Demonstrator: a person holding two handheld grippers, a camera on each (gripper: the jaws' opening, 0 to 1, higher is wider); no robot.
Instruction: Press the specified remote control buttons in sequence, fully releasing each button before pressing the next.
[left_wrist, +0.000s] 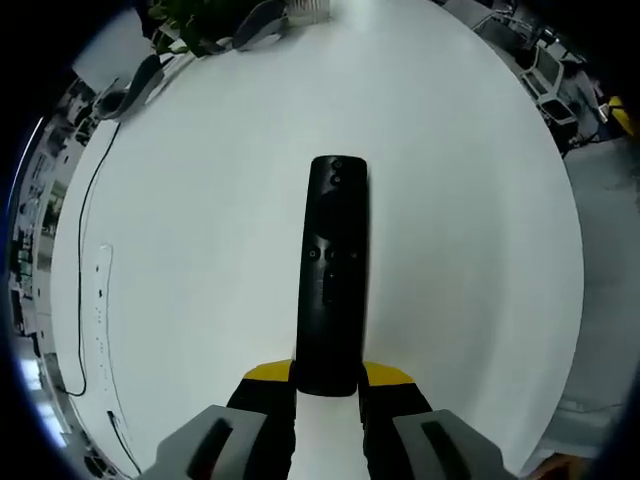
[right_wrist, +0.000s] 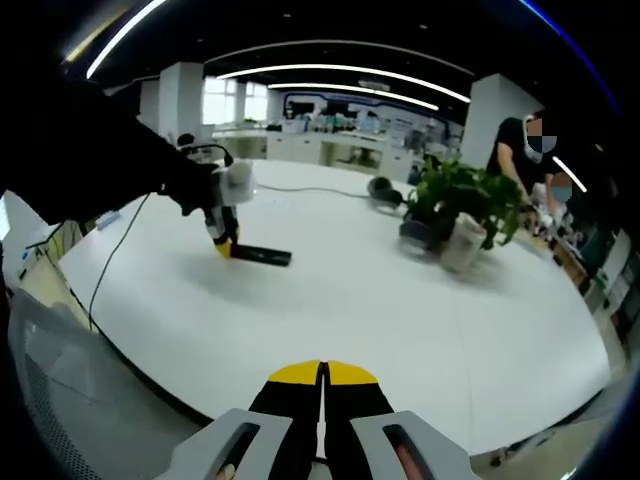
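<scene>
Item: remote control (left_wrist: 333, 275), black, slim, lying flat on the white counter (left_wrist: 200, 250), buttons up. Near end sits between the fingers of the left gripper (left_wrist: 328, 390), which are closed on it; far end points away across the counter. Judged purpose: the clamp steadies the remote so a press will not push it along the smooth top.

Item: left gripper, seen in the right gripper view (right_wrist: 222, 238) at far left, held by a dark-sleeved arm, its yellow tip down at one end of the remote control (right_wrist: 258, 256).

Item: right gripper (right_wrist: 322, 385), held back near the counter's edge, well apart from the remote. Fingers closed together, yellow tips meeting, nothing between them. Judged purpose: a closed tip makes a single narrow point for pressing; no button is being touched now.

Surroundings: potted plant (right_wrist: 455, 210) at far right; headphones (right_wrist: 380, 188) beside it; thin black cable (left_wrist: 85, 260) along the counter's left side. Office with ceiling light strips beyond.
</scene>
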